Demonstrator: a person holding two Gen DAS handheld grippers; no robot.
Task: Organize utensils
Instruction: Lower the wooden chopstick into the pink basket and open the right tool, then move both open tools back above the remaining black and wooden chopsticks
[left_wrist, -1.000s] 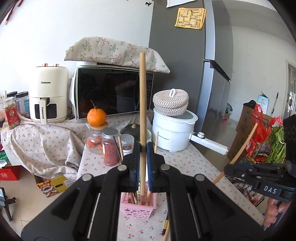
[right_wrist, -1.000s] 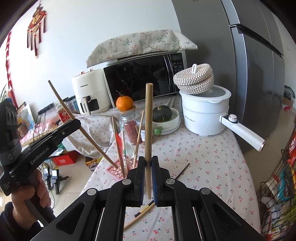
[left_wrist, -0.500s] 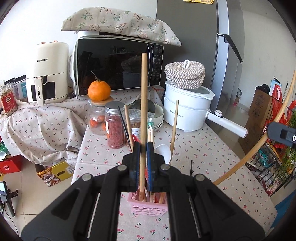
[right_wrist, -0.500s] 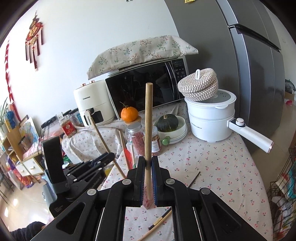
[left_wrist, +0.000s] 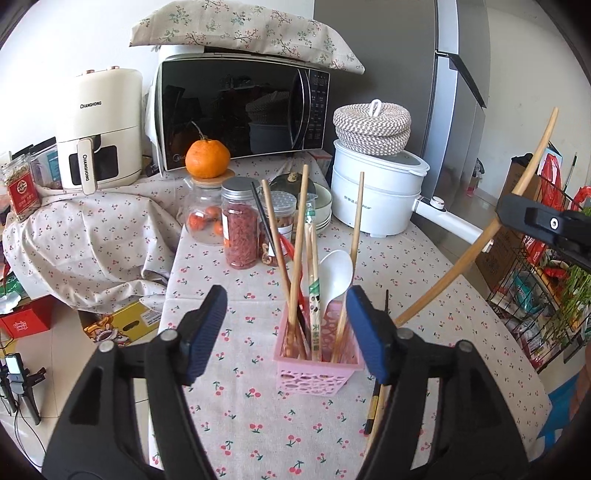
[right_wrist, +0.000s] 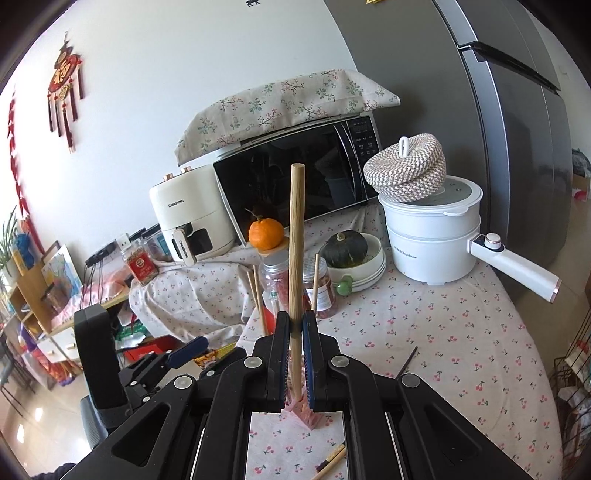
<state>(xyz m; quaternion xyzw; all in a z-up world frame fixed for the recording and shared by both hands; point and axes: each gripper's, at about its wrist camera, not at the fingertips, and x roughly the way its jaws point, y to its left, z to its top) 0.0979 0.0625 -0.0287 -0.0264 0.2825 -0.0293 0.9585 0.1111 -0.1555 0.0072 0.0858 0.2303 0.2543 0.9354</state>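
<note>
left gripper (left_wrist: 286, 332) spread wide before pink holder (left_wrist: 317, 365), right gripper (right_wrist: 295, 354) pinching chopstick (right_wrist: 296, 236)

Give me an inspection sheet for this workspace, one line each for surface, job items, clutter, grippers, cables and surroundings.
Surface: table under a cherry-print cloth.
Job's things: pink holder with several wooden chopsticks and a white spoon; loose chopsticks lie on the cloth.
Clutter: jars, orange, white cooker, woven basket, bowl with a squash.
Grippers: left gripper with jaws wide apart, holding nothing; right gripper shut on a wooden chopstick.
Cables: dark cords hang at the far left shelf.
Surroundings: microwave, air fryer, fridge.
</note>
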